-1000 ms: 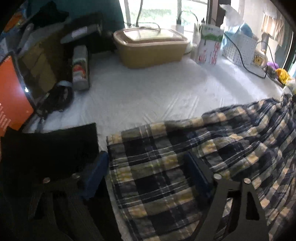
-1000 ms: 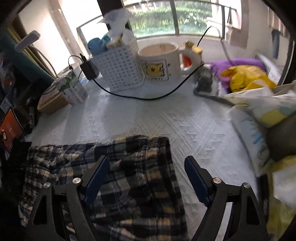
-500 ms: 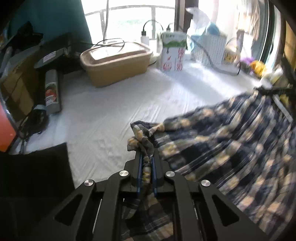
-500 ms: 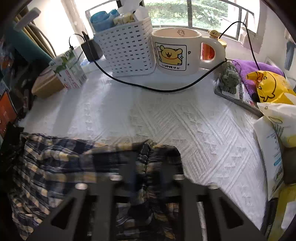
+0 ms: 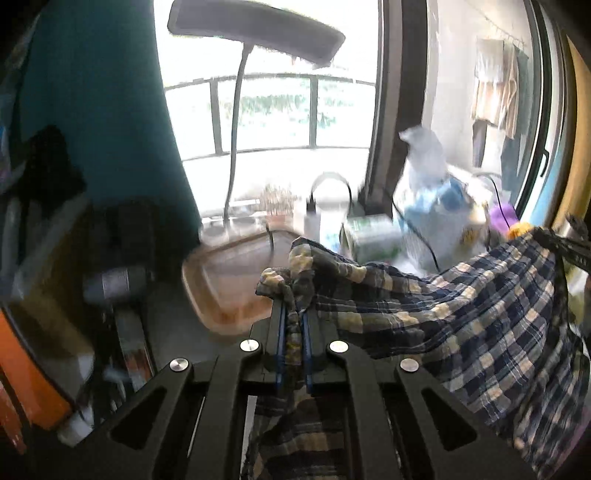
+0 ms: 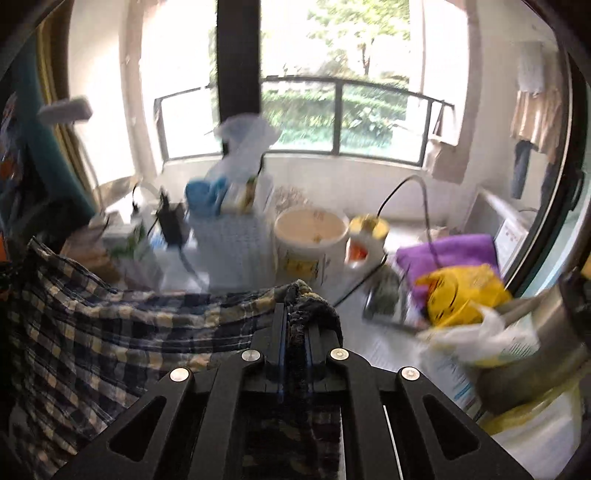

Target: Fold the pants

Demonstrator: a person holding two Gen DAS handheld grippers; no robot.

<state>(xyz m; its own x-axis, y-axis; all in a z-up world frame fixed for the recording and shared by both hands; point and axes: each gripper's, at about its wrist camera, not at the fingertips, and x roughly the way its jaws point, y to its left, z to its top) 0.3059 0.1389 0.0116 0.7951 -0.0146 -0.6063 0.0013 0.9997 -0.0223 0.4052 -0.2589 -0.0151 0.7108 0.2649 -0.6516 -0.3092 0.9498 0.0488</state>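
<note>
The pants (image 5: 461,325) are navy, white and yellow plaid. My left gripper (image 5: 293,317) is shut on one bunched corner of them. My right gripper (image 6: 295,314) is shut on the other corner. The cloth hangs stretched between the two, lifted off the white tabletop; it shows in the right wrist view (image 6: 110,332) sagging to the left. The right gripper's black frame (image 5: 569,243) shows at the far right of the left wrist view, at the cloth's end. The lower part of the pants is hidden below both frames.
A tan lidded box (image 5: 236,273), a carton (image 5: 373,236) and a white basket (image 6: 229,247) stand behind the cloth. A big bear mug (image 6: 310,247), a purple cloth (image 6: 450,254) and a yellow bag (image 6: 461,291) lie at the right. A lamp (image 5: 255,26) hangs overhead.
Both grippers went from open over the flat pants to shut on its corners, then rose and tilted up. The pants came off the table and now hang between them.
</note>
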